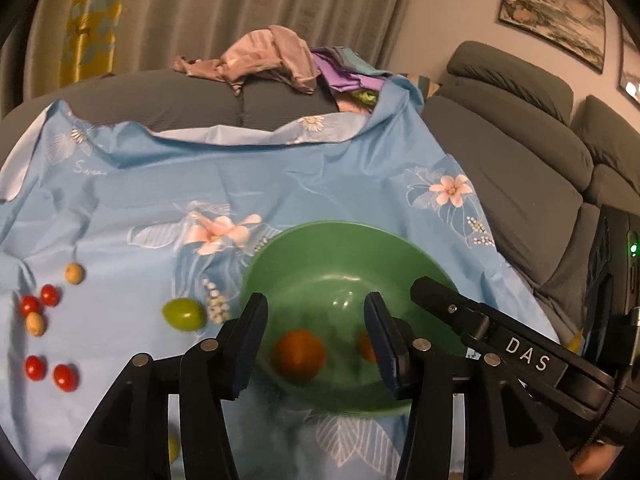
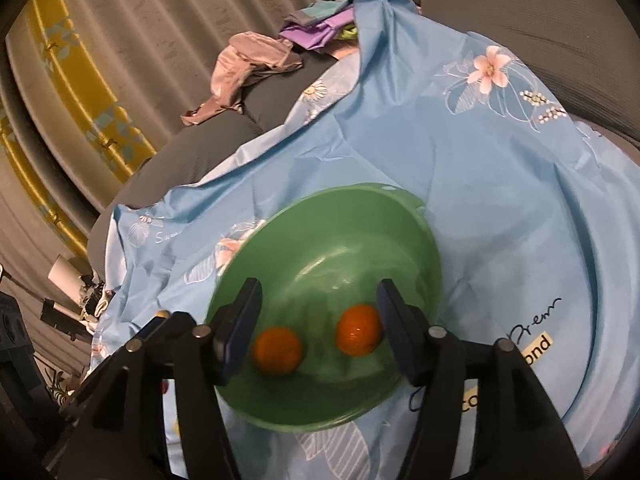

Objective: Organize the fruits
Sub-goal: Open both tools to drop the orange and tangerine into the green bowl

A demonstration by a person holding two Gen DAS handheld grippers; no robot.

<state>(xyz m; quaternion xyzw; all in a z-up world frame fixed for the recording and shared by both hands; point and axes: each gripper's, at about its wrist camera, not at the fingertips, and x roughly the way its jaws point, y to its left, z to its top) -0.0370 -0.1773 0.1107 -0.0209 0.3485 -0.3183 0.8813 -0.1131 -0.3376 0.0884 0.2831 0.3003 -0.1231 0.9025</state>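
A green bowl (image 1: pixel 340 226) (image 2: pixel 340 192) sits on a blue floral cloth (image 1: pixel 280 176). Two oranges lie in it (image 2: pixel 277 350) (image 2: pixel 359 330); in the left wrist view one orange (image 1: pixel 298 354) shows whole and the other (image 1: pixel 365 346) peeks from behind a finger. My left gripper (image 1: pixel 315 300) hovers open over the bowl's near side, with nothing between its pads. My right gripper (image 2: pixel 319 286) is open above the bowl too, the oranges lying loose below it. Left of the bowl lie a green fruit (image 1: pixel 183 314), several red cherry tomatoes (image 1: pixel 50 295) and two tan fruits (image 1: pixel 74 273).
The cloth covers a grey sofa (image 1: pixel 520 184). A pile of clothes (image 1: pixel 272 56) lies at the far edge, before a curtain (image 1: pixel 240 0). The right tool's black housing marked DAS (image 1: pixel 520 354) reaches in beside the bowl. A yellow-green fruit (image 1: pixel 173 448) sits near my left fingers.
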